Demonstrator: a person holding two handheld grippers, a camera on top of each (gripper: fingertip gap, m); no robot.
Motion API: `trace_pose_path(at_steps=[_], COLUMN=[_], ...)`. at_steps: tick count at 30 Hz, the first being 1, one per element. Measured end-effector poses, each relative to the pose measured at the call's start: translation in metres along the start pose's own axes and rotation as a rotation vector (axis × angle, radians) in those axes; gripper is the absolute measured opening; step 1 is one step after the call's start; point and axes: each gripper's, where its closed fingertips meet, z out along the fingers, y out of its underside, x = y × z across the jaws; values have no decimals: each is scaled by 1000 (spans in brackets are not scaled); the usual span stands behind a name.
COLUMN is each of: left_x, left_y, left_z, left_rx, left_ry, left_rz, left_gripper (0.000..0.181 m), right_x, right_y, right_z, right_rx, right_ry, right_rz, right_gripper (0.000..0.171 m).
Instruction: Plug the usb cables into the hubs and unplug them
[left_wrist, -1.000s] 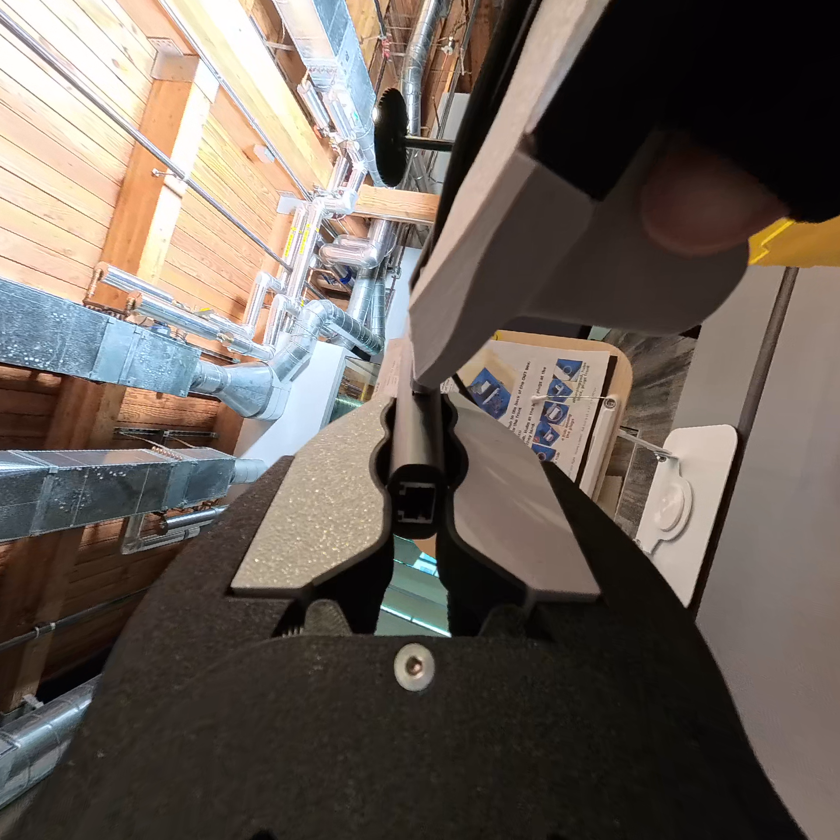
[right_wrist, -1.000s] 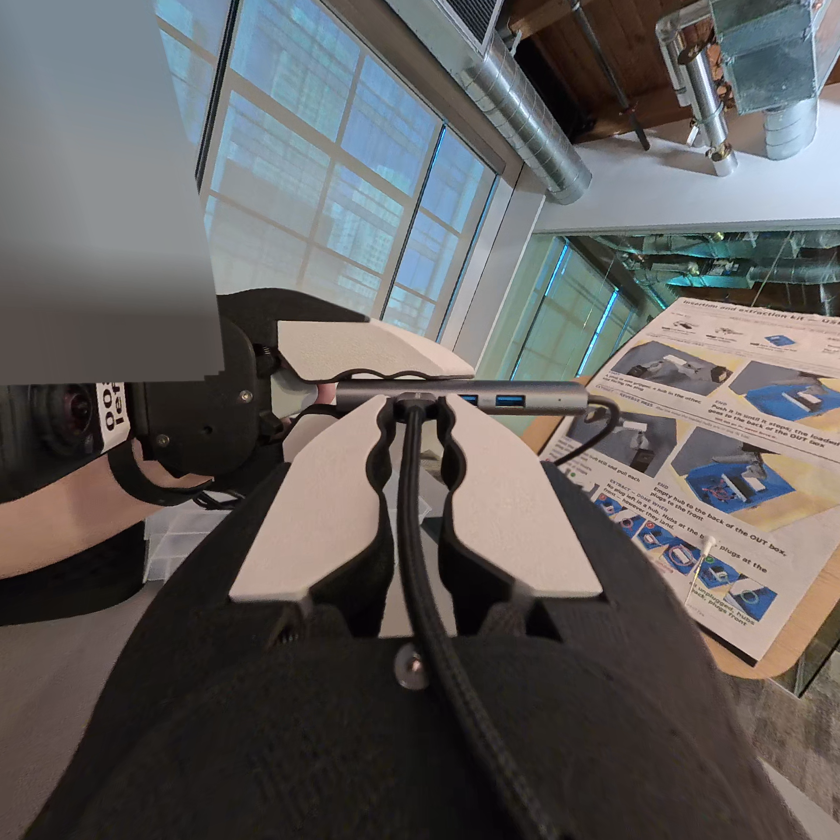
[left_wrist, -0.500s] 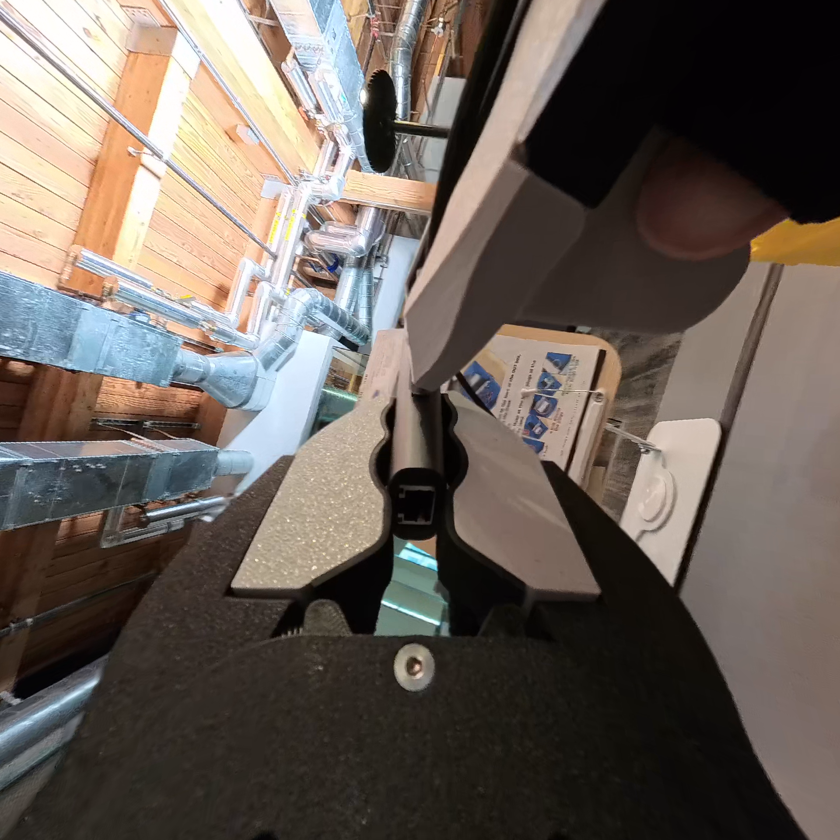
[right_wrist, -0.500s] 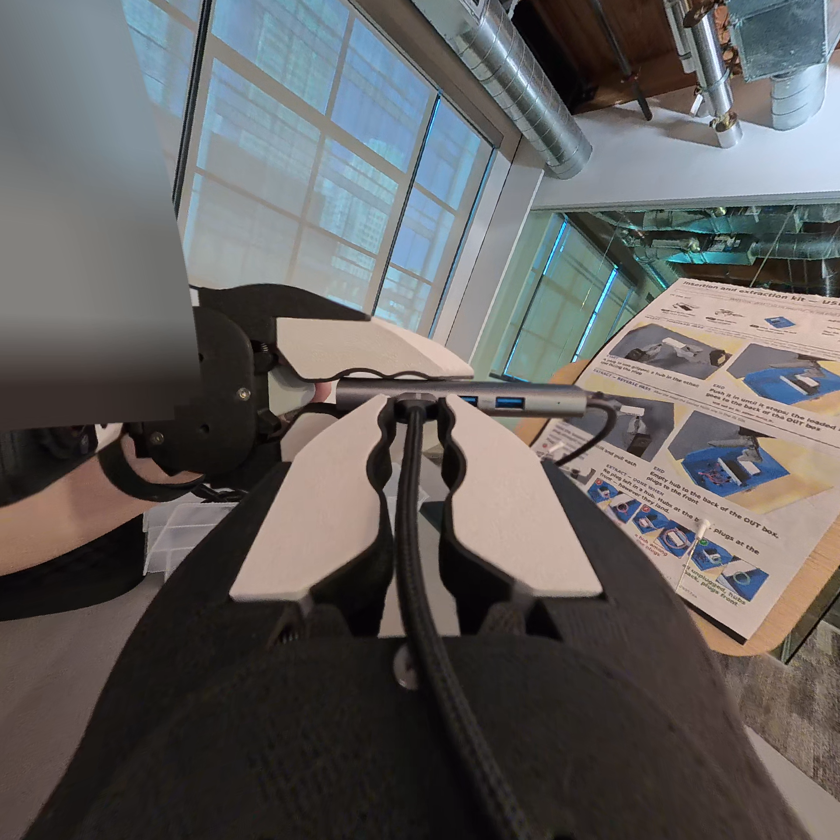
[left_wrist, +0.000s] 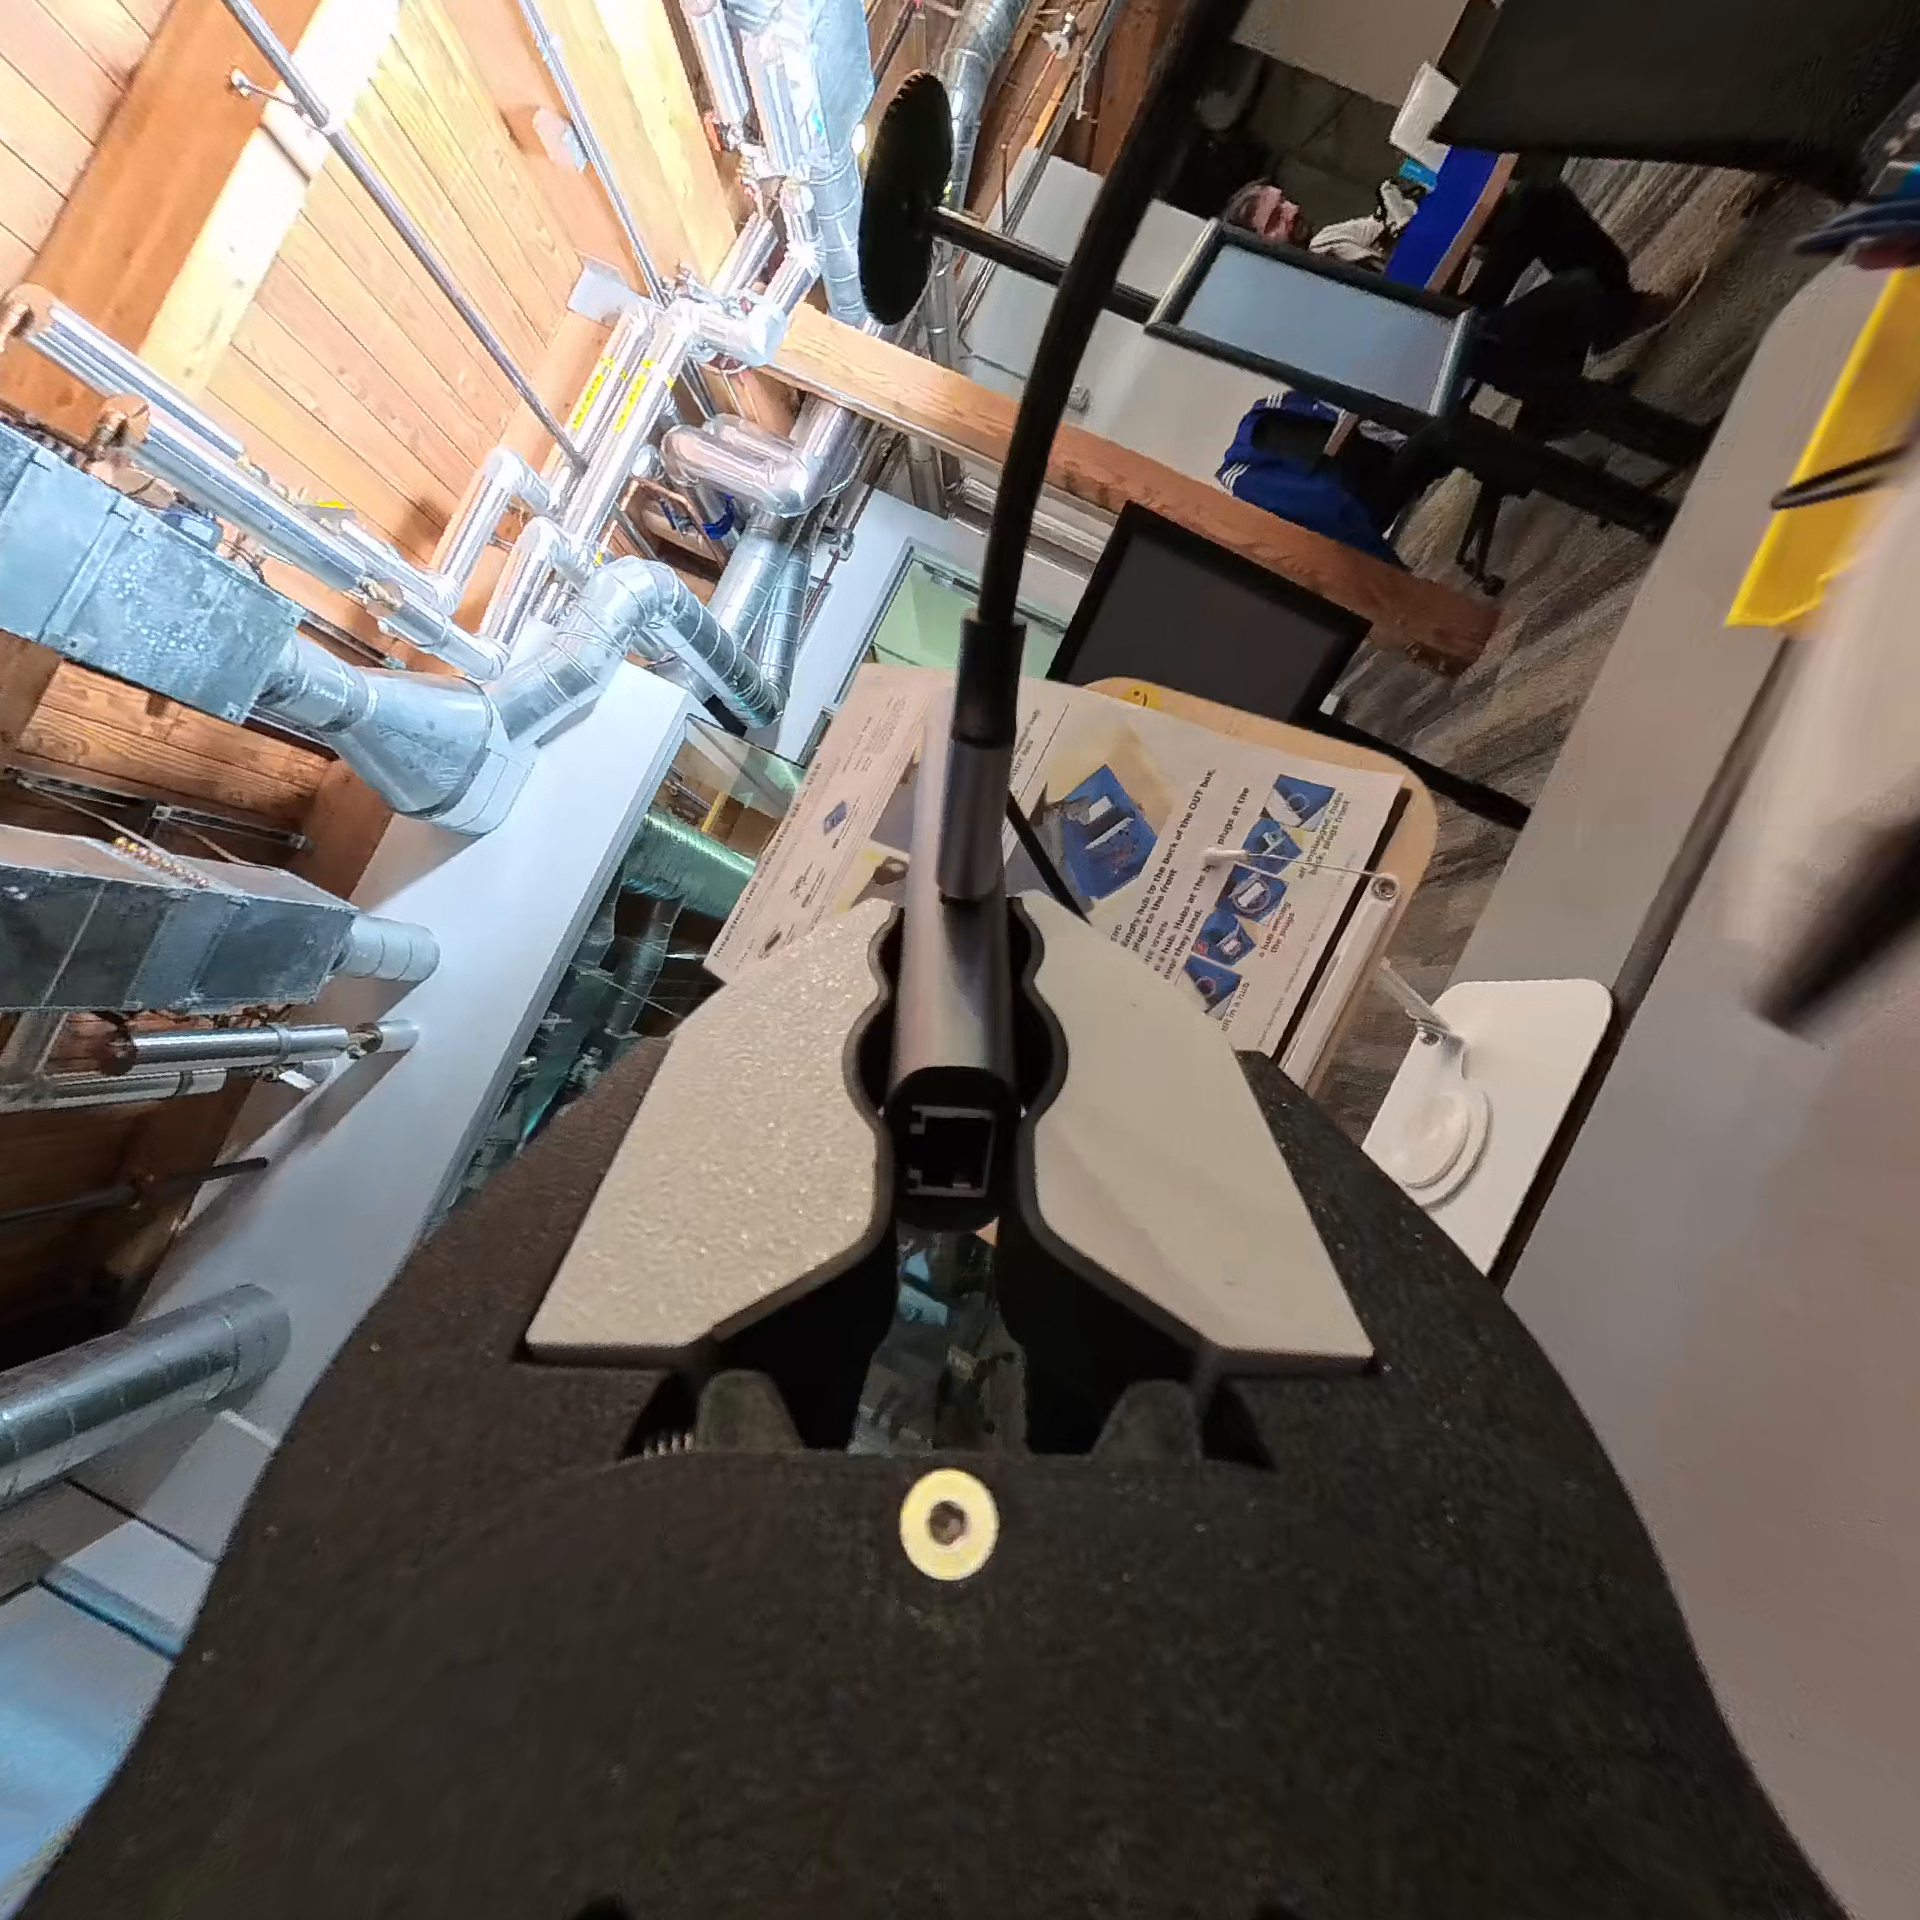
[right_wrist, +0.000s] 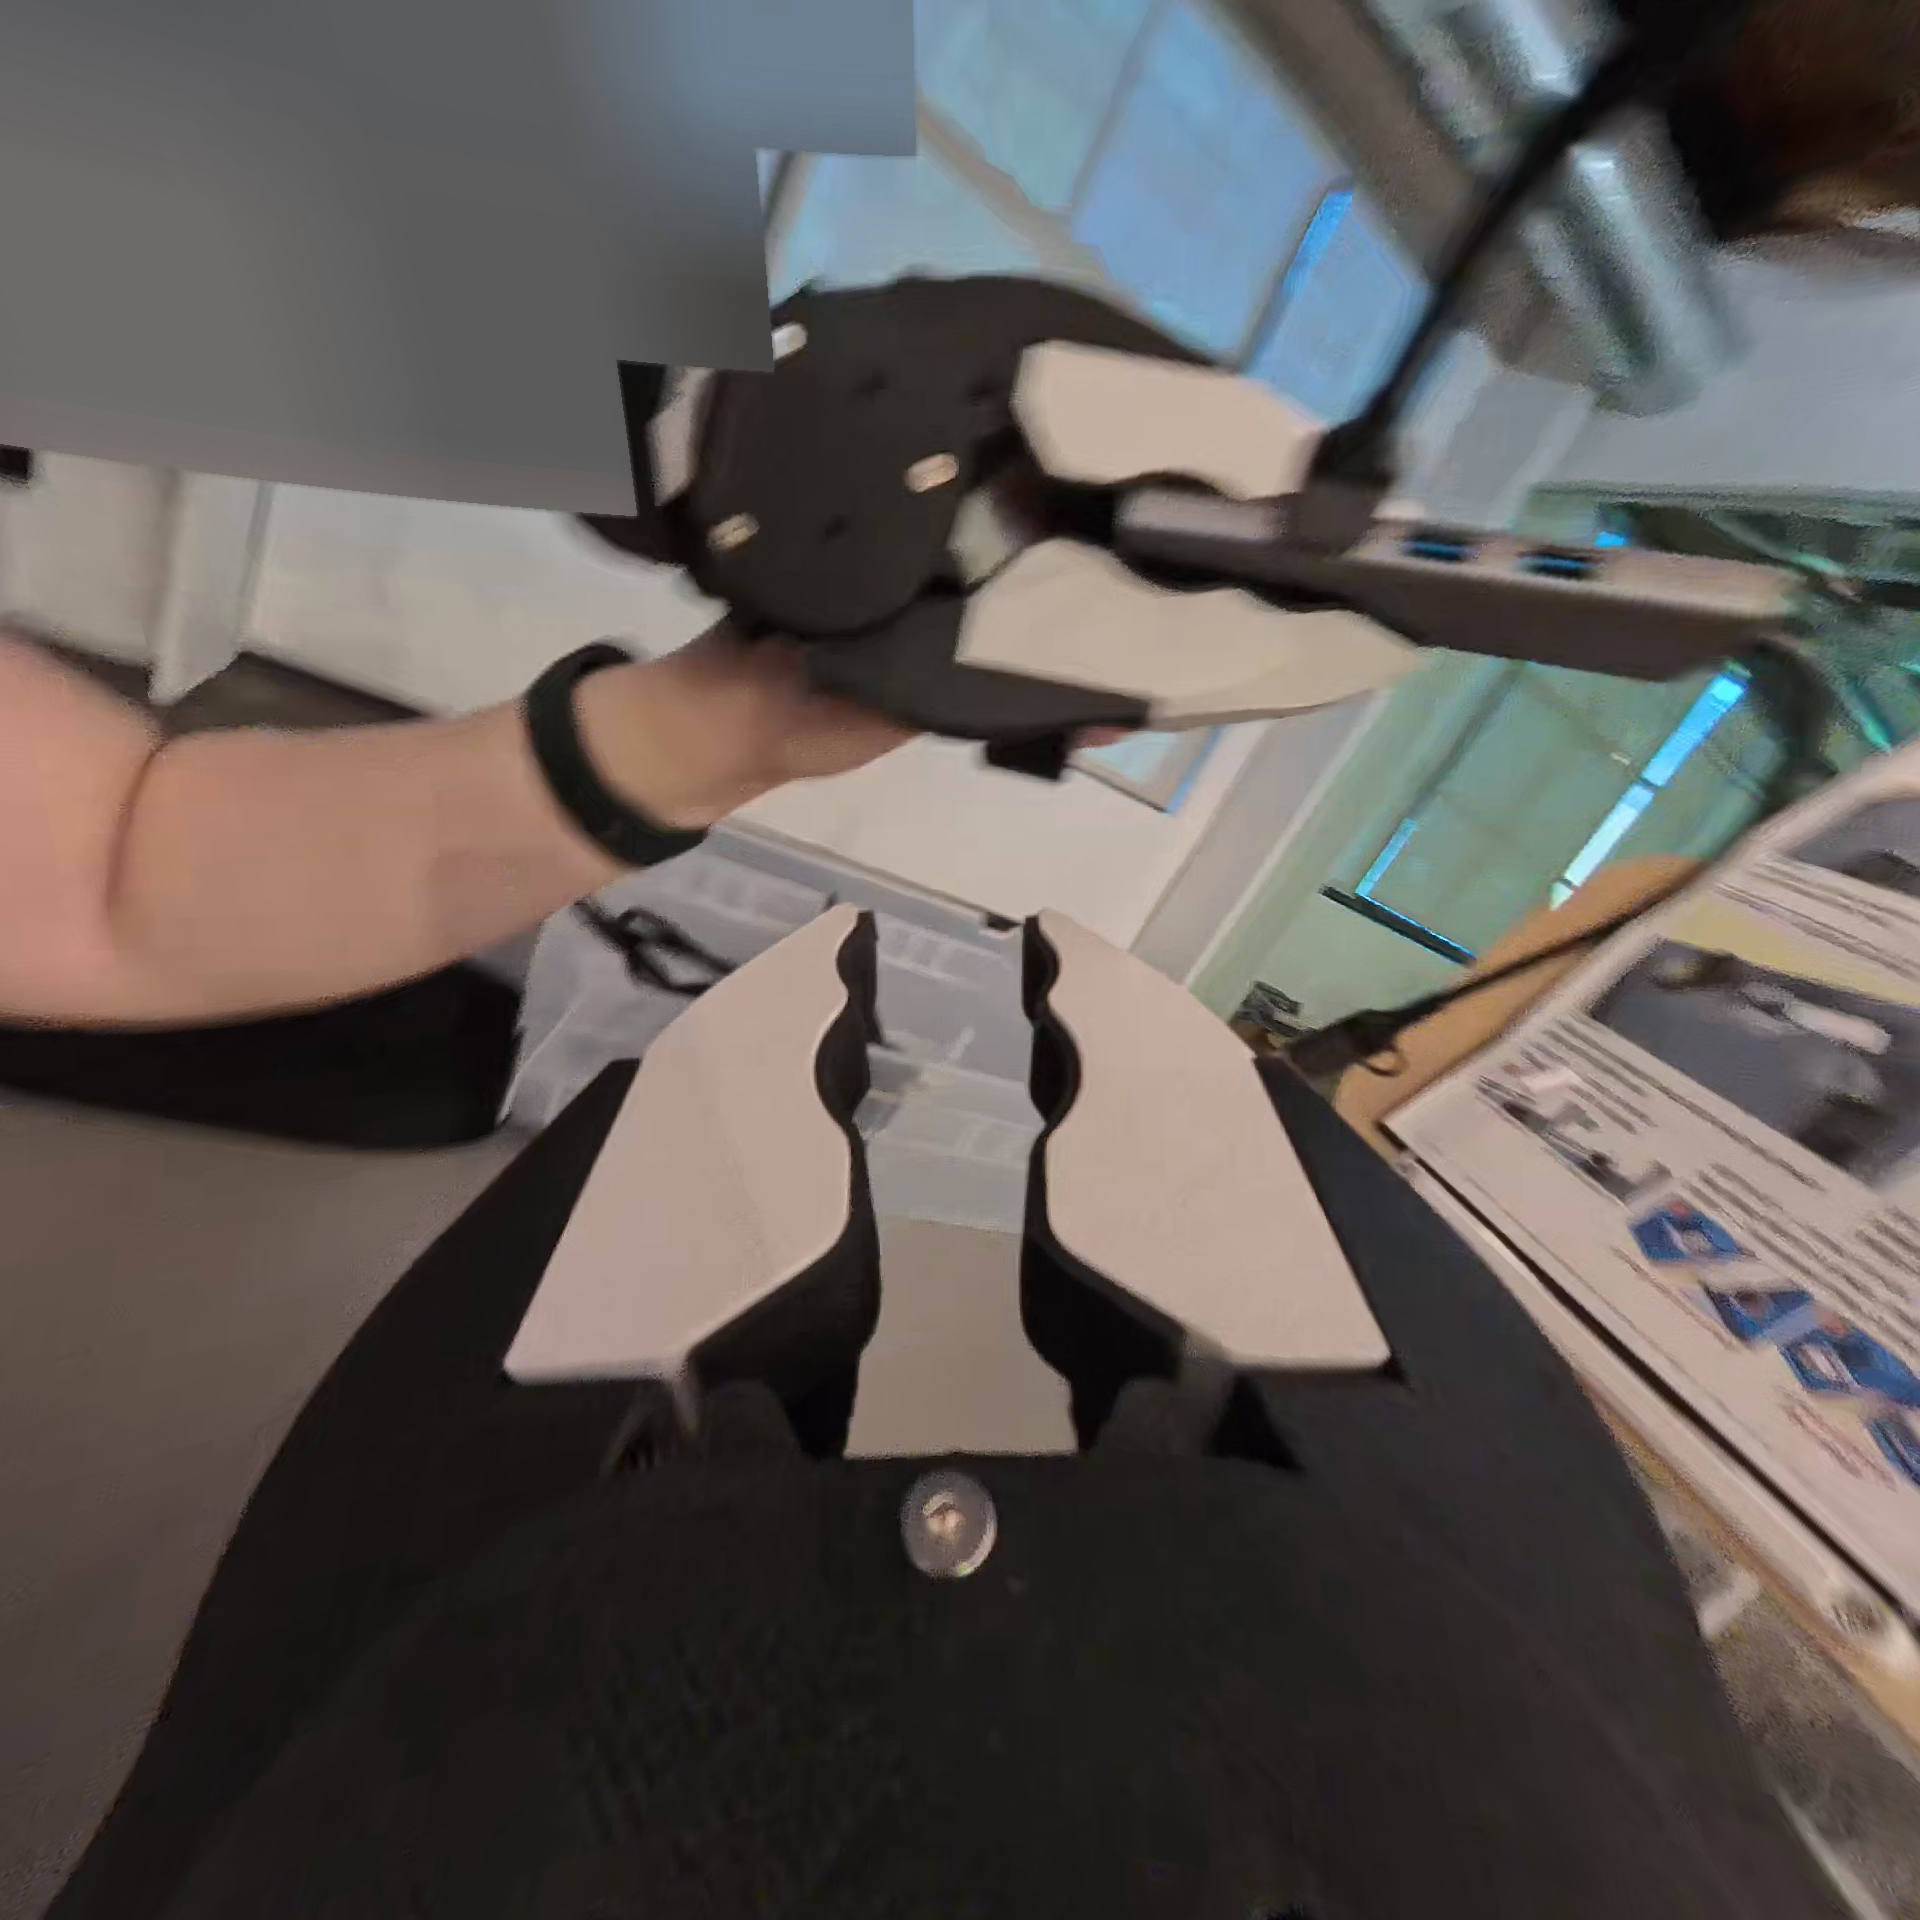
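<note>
My left gripper (left_wrist: 951, 914) is shut on a dark grey USB hub (left_wrist: 940, 1049), held end-on between its pads. A grey USB plug (left_wrist: 971, 810) with a black cable (left_wrist: 1049, 343) stands plugged into the hub's side just past the fingertips. My right gripper (right_wrist: 945, 920) is open and empty, its fingers (right_wrist: 1122, 1091) apart with nothing between them. In the right wrist view the left gripper (right_wrist: 1174, 540) shows above, still clamping the hub (right_wrist: 1455, 566), with the cable (right_wrist: 1455, 281) rising from it. A person's arm (right_wrist: 312, 821) holds that gripper.
A printed instruction sheet (left_wrist: 1205, 852) on a wooden board (left_wrist: 1413, 831) lies ahead of the left gripper; it also shows at the right of the right wrist view (right_wrist: 1714, 1122). A clear plastic organiser box (right_wrist: 914, 1049) sits past the right fingertips. A white mount (left_wrist: 1486, 1081) is on the right.
My right gripper has let go of the cable plug, opened, and pulled back down and away from the hub. The plug stays in the hub, and the left gripper still clamps it.
</note>
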Motion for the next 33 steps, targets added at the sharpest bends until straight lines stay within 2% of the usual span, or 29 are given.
trace_pose_path(at_steps=[2,5,10,12,16,19,21,28,33], left_x=[-1,-5,12,24,46,57,63,81,90], left_y=[5,11,-16,-30,-44,-49,-52,-63,-69], left_z=[-2,-5,-21,-29,-38,-42,-45,-55,-61], left_rx=[27,70,259,340,425,457,475,530,557], left_ry=[39,65,241,325,468,538,574,679,735], left_rz=[-16,-65,-133,-140,-170,-184,-183,-188,-186], left_gripper=[17,17,16,16,16,16,16,16,16], right_x=[-25,-31,30,52,73,64,52,25,21], right_y=[6,3,22,11,-21,-40,-42,-23,-23], right_z=[4,-1,-32,-48,-69,-71,-67,-53,-51], right_rx=[-43,-66,-114,-86,-50,-27,-62,-216,-226], right_ry=[-114,-152,35,131,206,150,78,-59,-76], right_rz=[-104,-258,-343,-410,-467,-476,-500,-608,-605], right_gripper=[24,18,20,24,28,45,48,37,25])
